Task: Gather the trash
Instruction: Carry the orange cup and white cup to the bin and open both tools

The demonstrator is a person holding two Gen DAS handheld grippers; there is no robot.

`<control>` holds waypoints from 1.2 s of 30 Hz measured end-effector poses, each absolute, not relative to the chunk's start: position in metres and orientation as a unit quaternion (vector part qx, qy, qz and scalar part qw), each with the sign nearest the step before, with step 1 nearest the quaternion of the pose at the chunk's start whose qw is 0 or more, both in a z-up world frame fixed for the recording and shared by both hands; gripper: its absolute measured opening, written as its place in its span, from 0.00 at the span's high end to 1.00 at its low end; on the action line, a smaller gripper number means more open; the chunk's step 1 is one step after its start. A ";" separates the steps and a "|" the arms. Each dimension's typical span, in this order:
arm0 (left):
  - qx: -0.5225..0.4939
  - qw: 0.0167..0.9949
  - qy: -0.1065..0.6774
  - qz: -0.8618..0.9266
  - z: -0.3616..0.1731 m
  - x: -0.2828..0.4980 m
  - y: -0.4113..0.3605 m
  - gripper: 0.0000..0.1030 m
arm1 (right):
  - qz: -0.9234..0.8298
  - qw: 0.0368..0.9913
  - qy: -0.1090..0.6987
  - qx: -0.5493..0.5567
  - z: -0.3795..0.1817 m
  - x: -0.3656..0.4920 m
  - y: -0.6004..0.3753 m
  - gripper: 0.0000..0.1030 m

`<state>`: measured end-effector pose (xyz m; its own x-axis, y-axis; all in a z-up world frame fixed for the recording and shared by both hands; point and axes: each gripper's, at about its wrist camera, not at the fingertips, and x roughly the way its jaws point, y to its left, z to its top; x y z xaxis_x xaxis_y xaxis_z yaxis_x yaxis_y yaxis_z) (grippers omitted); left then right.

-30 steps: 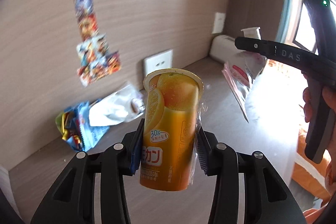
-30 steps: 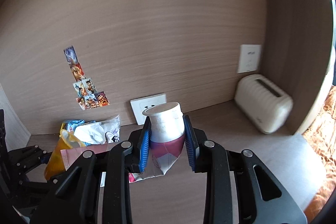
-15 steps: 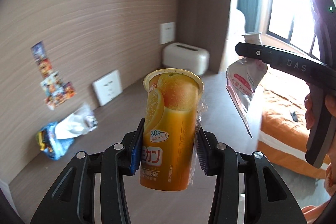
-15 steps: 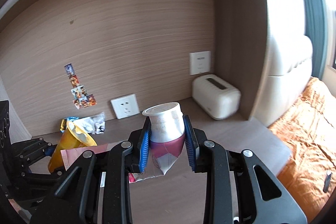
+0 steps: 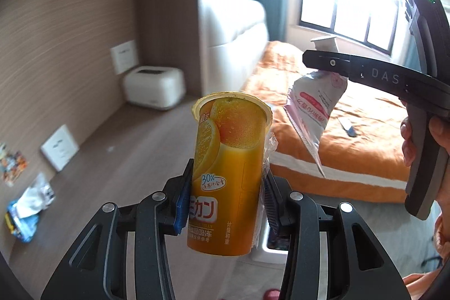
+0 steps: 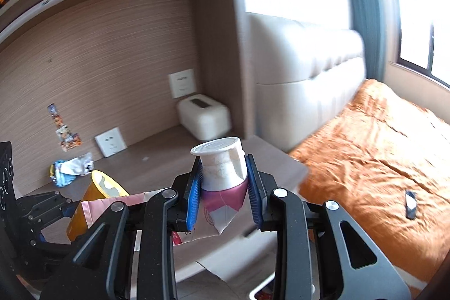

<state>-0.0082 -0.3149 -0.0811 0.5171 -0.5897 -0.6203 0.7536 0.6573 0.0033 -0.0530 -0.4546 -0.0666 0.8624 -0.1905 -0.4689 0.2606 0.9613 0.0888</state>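
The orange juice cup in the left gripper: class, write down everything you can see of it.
The orange juice cup is a tall, slightly tapered container, plastic by its look, printed with an orange slice, droplets, a "30%" mark and Asian lettering. Its yellow rim carries a torn foil lid, seen from the right wrist. It stands roughly upright, clamped at mid-height between the blue pads of the left gripper, off the desk. Crinkled clear film clings to its right side.

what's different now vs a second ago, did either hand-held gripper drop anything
Nothing dropped. Both views have swung from the desk wall toward the bed and window: the wrappers left on the desk slid to the left edge. The left hand-held gripper still clamps the orange juice cup; the right hand-held gripper still clamps the white cup and pink pouch.
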 end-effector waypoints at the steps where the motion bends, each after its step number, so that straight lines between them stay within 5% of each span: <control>1: 0.142 0.856 0.298 -0.399 -0.082 -0.013 -0.325 0.58 | -0.126 0.960 0.236 0.078 -0.068 -0.061 -0.462 0.70; 16: 0.206 0.783 0.306 -0.501 -0.127 -0.078 -0.447 0.58 | -0.244 0.923 0.265 0.133 -0.111 -0.155 -0.556 0.70; 36: 0.271 0.695 0.424 -0.513 -0.387 -0.040 -0.531 0.58 | -0.245 0.858 0.429 0.137 -0.356 -0.159 -0.611 0.70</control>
